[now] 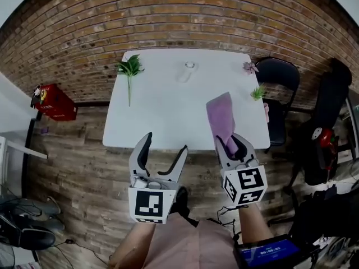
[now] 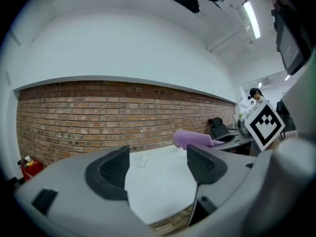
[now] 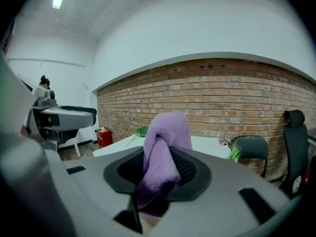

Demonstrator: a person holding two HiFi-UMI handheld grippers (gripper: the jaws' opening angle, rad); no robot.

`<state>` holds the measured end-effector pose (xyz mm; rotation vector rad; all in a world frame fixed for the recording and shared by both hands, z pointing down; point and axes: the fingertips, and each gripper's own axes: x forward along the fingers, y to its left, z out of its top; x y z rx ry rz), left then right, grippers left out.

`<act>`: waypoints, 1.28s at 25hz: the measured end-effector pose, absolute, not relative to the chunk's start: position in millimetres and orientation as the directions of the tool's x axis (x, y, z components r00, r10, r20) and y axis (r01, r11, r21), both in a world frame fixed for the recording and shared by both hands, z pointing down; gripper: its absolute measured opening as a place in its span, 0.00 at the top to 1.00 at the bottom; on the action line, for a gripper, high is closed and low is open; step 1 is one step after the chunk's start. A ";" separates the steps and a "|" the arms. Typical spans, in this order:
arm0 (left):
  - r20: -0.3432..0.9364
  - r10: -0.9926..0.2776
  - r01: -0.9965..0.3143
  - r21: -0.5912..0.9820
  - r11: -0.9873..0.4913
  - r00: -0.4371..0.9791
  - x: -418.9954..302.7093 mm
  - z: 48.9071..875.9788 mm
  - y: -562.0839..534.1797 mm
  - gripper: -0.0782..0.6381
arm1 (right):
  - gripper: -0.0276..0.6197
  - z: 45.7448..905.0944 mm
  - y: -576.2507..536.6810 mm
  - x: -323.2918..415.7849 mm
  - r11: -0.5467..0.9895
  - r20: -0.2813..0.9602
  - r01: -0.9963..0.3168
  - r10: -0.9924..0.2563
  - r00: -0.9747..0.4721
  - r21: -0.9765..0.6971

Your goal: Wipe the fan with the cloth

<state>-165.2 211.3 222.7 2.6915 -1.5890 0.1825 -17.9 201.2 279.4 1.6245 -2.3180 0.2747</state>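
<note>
My right gripper (image 1: 231,143) is shut on a purple cloth (image 1: 220,118), which sticks up from the jaws and hangs over the near right part of the white table (image 1: 162,116). In the right gripper view the cloth (image 3: 165,141) is bunched between the pads. The left gripper (image 1: 164,154) is open and holds nothing, in front of the table's near edge. A small white object (image 1: 189,67), too small to make out, stands at the table's far middle; the left gripper view shows it (image 2: 143,160) beyond the open jaws.
A green sprig (image 1: 130,69) lies at the table's far left; two small plants (image 1: 250,67) (image 1: 258,92) sit along its right edge. A black chair (image 1: 280,88) stands to the right, a red extinguisher (image 1: 53,102) to the left. A brick wall runs behind.
</note>
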 end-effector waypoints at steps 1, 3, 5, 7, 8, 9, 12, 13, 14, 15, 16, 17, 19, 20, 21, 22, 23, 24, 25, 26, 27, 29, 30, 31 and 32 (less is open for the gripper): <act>0.103 -0.868 -0.869 -0.051 -0.493 0.486 -166.9 221.0 202.4 0.37 | 0.77 276.7 192.4 -19.1 0.335 0.342 -0.942 -0.887 -0.309 0.016; 0.092 -0.860 -0.859 -0.057 -0.508 0.503 -168.4 215.6 185.1 0.37 | 0.77 270.5 176.1 -19.7 0.315 0.331 -0.949 -0.898 -0.291 0.021; 0.074 -0.850 -0.848 -0.065 -0.526 0.521 -166.4 208.5 167.8 0.38 | 0.77 264.1 160.9 -17.4 0.294 0.319 -0.955 -0.908 -0.271 0.026; 0.065 -0.840 -0.837 -0.066 -0.543 0.539 -162.3 204.7 153.9 0.37 | 0.77 259.1 149.0 -12.6 0.272 0.310 -0.962 -0.917 -0.250 0.031; 0.064 -0.835 -0.833 -0.065 -0.550 0.547 -160.4 204.3 148.2 0.37 | 0.77 257.4 144.3 -10.1 0.262 0.307 -0.965 -0.921 -0.240 0.033; 0.064 -0.831 -0.829 -0.064 -0.555 0.552 -158.8 204.5 142.6 0.37 | 0.77 256.1 139.8 -7.7 0.253 0.304 -0.967 -0.924 -0.231 0.034; 0.061 -0.829 -0.827 -0.062 -0.559 0.556 -156.5 205.7 126.0 0.38 | 0.77 255.0 127.4 -2.7 0.241 0.302 -0.970 -0.928 -0.218 0.039; 0.061 -0.830 -0.828 -0.059 -0.558 0.554 -156.5 207.0 121.1 0.37 | 0.77 255.9 123.9 -1.4 0.239 0.303 -0.970 -0.928 -0.216 0.039; 0.066 -0.831 -0.829 -0.058 -0.556 0.553 -156.6 209.3 116.2 0.37 | 0.77 257.4 120.4 0.0 0.236 0.304 -0.971 -0.929 -0.214 0.038; 0.073 -0.830 -0.829 -0.057 -0.556 0.552 -156.3 212.3 110.9 0.37 | 0.77 259.2 116.3 1.5 0.233 0.305 -0.972 -0.929 -0.211 0.036; 0.081 -0.830 -0.829 -0.056 -0.556 0.551 -155.5 215.6 105.1 0.37 | 0.77 261.2 111.6 3.3 0.231 0.306 -0.972 -0.929 -0.210 0.034; 0.089 -0.831 -0.830 -0.056 -0.555 0.550 -154.3 219.2 99.2 0.37 | 0.77 263.7 106.5 5.4 0.231 0.309 -0.972 -0.928 -0.210 0.031; 0.118 -0.831 -0.831 -0.068 -0.553 0.543 -150.9 228.6 87.0 0.37 | 0.77 271.1 95.2 11.3 0.235 0.320 -0.972 -0.922 -0.216 0.022; 0.140 -0.830 -0.830 -0.079 -0.553 0.540 -148.2 233.8 79.8 0.37 | 0.77 275.3 88.0 16.0 0.236 0.327 -0.972 -0.919 -0.218 0.016; 0.154 -0.829 -0.829 -0.087 -0.553 0.537 -143.8 237.5 70.8 0.37 | 0.77 279.2 79.1 22.1 0.235 0.333 -0.972 -0.917 -0.218 0.010; 0.156 -0.830 -0.830 -0.088 -0.551 0.535 -138.0 238.8 60.0 0.37 | 0.77 282.3 68.6 28.7 0.233 0.337 -0.972 -0.916 -0.218 0.004; 0.151 -0.833 -0.832 -0.087 -0.548 0.532 -132.3 239.3 48.2 0.37 | 0.77 285.2 57.2 34.7 0.233 0.341 -0.972 -0.914 -0.219 0.000; 0.154 -0.835 -0.834 -0.091 -0.545 0.529 -128.0 241.7 36.8 0.37 | 0.77 288.5 45.9 39.0 0.235 0.346 -0.972 -0.912 -0.222 -0.005; 0.171 -0.835 -0.833 -0.101 -0.544 0.524 -125.2 246.7 26.8 0.37 | 0.77 292.6 35.5 41.6 0.239 0.354 -0.971 -0.907 -0.228 -0.012; 0.196 -0.833 -0.832 -0.112 -0.543 0.517 -123.3 252.9 17.9 0.37 | 0.77 297.4 25.9 43.1 0.246 0.363 -0.969 -0.901 -0.237 -0.021; 0.218 -0.832 -0.833 -0.117 -0.541 0.510 -121.3 258.2 9.2 0.37 | 0.77 301.8 16.3 44.4 0.254 0.372 -0.967 -0.895 -0.247 -0.030; 0.243 -0.834 -0.837 -0.122 -0.533 0.496 -115.1 264.4 -9.7 0.37 | 0.77 308.4 -4.4 48.1 0.271 0.384 -0.962 -0.884 -0.267 -0.043; 0.251 -0.836 -0.839 -0.127 -0.528 0.488 -111.8 266.6 -19.1 0.37 | 0.77 311.0 -14.5 50.1 0.280 0.388 -0.959 -0.879 -0.277 -0.050; 0.259 -0.838 -0.842 -0.132 -0.523 0.480 -108.5 269.1 -27.9 0.37 | 0.77 313.9 -23.9 52.0 0.288 0.392 -0.956 -0.874 -0.287 -0.057; 0.266 -0.840 -0.845 -0.136 -0.518 0.472 -105.4 271.8 -36.4 0.37 | 0.76 316.9 -32.7 53.9 0.296 0.396 -0.953 -0.869 -0.297 -0.064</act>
